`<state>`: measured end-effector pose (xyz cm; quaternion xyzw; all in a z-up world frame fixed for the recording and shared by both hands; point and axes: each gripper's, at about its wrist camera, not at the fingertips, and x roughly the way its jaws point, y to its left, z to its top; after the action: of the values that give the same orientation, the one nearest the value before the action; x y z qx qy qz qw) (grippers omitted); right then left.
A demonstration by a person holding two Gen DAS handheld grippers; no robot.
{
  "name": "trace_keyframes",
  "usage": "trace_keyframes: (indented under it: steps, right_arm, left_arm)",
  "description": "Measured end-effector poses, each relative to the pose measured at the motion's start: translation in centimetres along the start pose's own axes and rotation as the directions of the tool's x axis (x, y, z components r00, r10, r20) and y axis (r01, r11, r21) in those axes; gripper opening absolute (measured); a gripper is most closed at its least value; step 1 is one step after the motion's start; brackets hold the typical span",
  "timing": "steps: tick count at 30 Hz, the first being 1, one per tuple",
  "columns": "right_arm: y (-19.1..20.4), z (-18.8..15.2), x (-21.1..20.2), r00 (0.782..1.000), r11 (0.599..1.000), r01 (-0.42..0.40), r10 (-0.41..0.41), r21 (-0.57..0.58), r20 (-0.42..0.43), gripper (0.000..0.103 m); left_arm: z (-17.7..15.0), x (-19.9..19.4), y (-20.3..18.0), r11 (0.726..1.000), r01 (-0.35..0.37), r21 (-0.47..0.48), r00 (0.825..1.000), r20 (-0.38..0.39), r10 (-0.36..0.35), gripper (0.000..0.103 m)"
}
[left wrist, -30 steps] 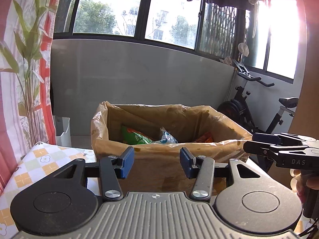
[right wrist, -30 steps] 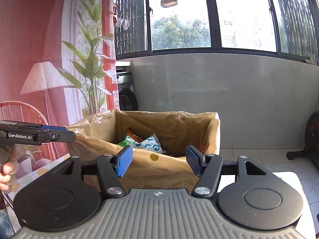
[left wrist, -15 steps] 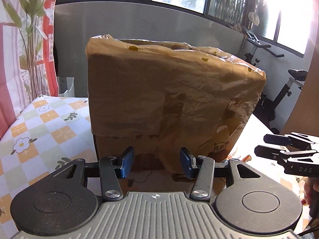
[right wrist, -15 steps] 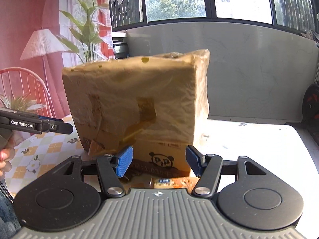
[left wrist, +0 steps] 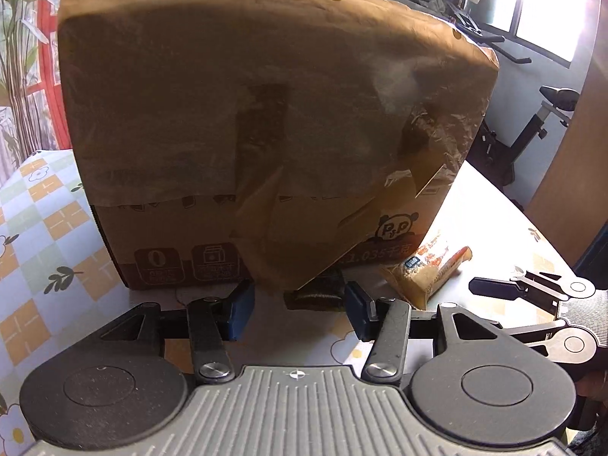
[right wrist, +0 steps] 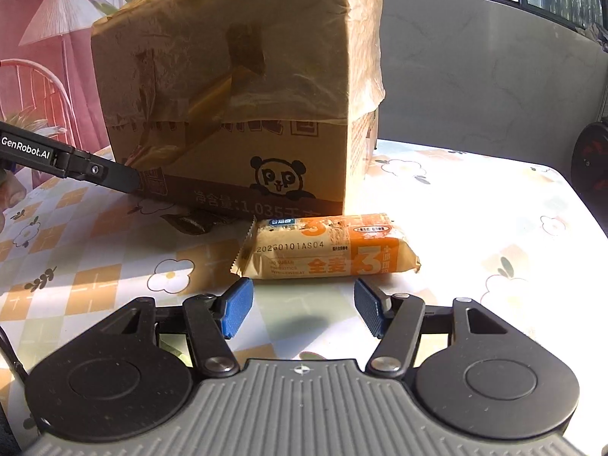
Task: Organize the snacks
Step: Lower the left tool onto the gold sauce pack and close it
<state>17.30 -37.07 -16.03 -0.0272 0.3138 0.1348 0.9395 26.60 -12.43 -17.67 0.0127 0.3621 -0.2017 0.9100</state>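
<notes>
Snacks: one orange packet, one dark packet, one box

A checked tablecloth in orange, pale green and white squares, printed with white flowers and leaf sprigs, covers the bench. Behind it runs a grey marbled low wall under dark-framed windows. A black exercise bike stands by the window. On the other side hangs a pink curtain printed with a lamp, and what may be a red wire chair back, blurred.
</notes>
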Motion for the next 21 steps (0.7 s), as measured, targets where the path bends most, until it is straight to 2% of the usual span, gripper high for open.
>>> trace_keyframes:
  steps: [3,11,14,19,21]
  right_arm:
    - [0.0,-0.1,-0.2,1.000,1.000,-0.003,0.003,0.004,0.013,0.062]
    - [-0.2,-0.3,-0.2,1.000,0.999,-0.020,0.019,0.027,0.020,0.062]
    - [-0.2,-0.2,0.0,0.999,0.999,-0.039,0.039,0.025,0.014,0.062]
    - [-0.2,-0.2,0.3,0.999,0.999,-0.049,0.049,0.023,-0.004,0.062]
    - [-0.3,-0.2,0.4,0.998,0.998,-0.054,0.054,0.027,-0.007,0.062]
  left_arm:
    - [-0.1,1.3,-0.6,1.000,0.011,-0.001,1.000,-0.015,-0.011,0.056]
    - [0.1,4.5,-1.7,0.999,-0.042,0.026,0.998,-0.052,0.043,0.057]
    - [0.2,5.2,-2.0,0.999,-0.035,0.036,0.998,-0.054,0.037,0.063]
    - [0.3,6.3,-2.7,0.995,-0.072,0.074,0.995,-0.069,0.077,0.065]
    - [0.3,6.6,-2.9,0.991,-0.109,0.077,0.991,-0.071,0.114,0.065]
